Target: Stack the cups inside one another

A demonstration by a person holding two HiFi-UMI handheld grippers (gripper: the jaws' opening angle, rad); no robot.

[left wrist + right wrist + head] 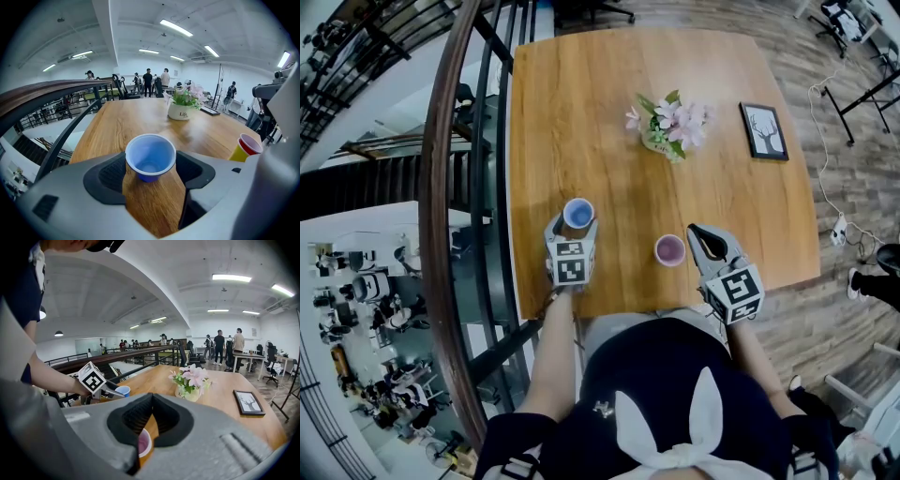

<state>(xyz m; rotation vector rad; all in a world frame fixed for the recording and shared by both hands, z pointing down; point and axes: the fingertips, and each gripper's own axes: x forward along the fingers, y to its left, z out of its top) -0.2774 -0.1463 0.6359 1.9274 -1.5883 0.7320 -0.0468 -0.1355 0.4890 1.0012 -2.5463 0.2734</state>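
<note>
Head view, left tongs [575,226]: set around the blue cup [577,214], near the surface's [609,112] near-left edge.
Head view, right tongs [697,232]: pressed together and empty, tips just right of the cup stack [669,250].
Head view, key relation: the stack stands to the right of the blue cup, near but apart, with bare wood between them.
Left gripper view, grip: the pads meet the blue cup's rim on both sides, so it is pinched; the cup is upright on the wood, mouth up.
Left gripper view, stack: a red cup nested in a yellow one [244,147], off to the right.
Right gripper view, jaws: tips closed with nothing between; the stack's rim [143,444] shows just beneath.
Judgement: the right hand is nearer the stack, but the left hand holds the cup; it likely needs to be lifted and carried rightward, kept upright, over the stack's mouth.
</note>
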